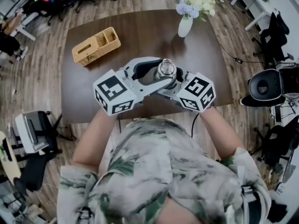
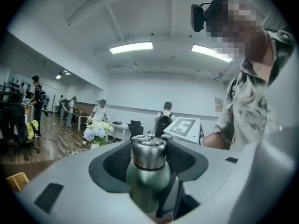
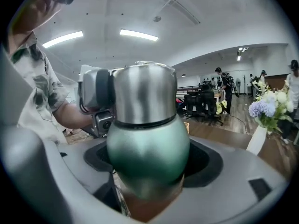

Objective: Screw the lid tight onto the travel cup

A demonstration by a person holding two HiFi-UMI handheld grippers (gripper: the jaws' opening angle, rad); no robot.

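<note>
The travel cup (image 1: 166,70) has a green body (image 3: 148,150) and a steel lid (image 3: 142,93) on top. It stands upright over the front part of the brown table (image 1: 140,29), held between both grippers. My left gripper (image 1: 156,74) comes in from the left. In the left gripper view its dark pads (image 2: 113,164) close around the cup's neck, just under the lid (image 2: 148,150). From the right, my right gripper (image 1: 174,80) is shut on the rounded green body. The cup's base is hidden, so I cannot see whether it touches the table.
A woven basket (image 1: 96,45) lies at the table's back left. A white vase of flowers (image 1: 186,24) stands at the back centre. Office chairs (image 1: 268,85) stand off the table's right side. The table's front edge runs just below the grippers.
</note>
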